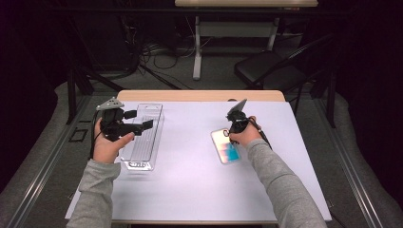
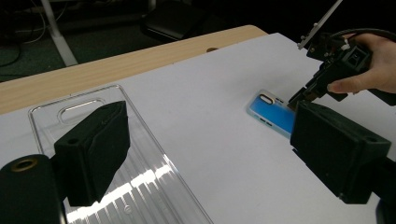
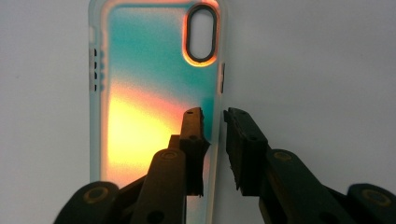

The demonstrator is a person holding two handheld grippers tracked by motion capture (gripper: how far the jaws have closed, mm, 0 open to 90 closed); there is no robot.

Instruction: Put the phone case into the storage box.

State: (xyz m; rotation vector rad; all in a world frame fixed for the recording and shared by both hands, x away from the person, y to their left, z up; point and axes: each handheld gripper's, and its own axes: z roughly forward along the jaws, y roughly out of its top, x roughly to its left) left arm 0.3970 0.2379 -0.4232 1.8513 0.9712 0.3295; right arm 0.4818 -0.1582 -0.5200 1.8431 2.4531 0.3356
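**Two grippers, one phone case, one clear tray**

Two tools in my hands right now. In the high view my left gripper (image 1: pixel 142 127) sits at middle left of the frame, hovering over the clear plastic tray (image 1: pixel 148 114), which lies lengthwise on the white table (image 1: pixel 190 180) with its hang-slot end toward the top of the picture. Jaws on that one are spread wide with nothing between them; the left gripper view shows the tray (image 2: pixel 140 154) running under the gap, not touched by either pad as far as I can see.

My right gripper (image 1: pixel 231 134) is right of centre in the high view, tipped down onto the top end of the phone case (image 1: pixel 227 148). That case lies flat on the table, well apart from the tray, with a teal-to-orange shimmer on it. In the right gripper view the case (image 3: pixel 144 84) fills the upper left, camera cutout near top centre, and my right gripper (image 3: pixel 214 116) has its jaws straddling the case's long right-hand edge: one pad over the coloured face, the other just off it over bare table. Only a narrow gap is left between them, and I can't say the pads are actually pinching the edge yet.

From the left gripper view the case (image 2: pixel 271 114) shows up blue at centre right, with the right gripper (image 2: pixel 299 99) nosing down at its corner.
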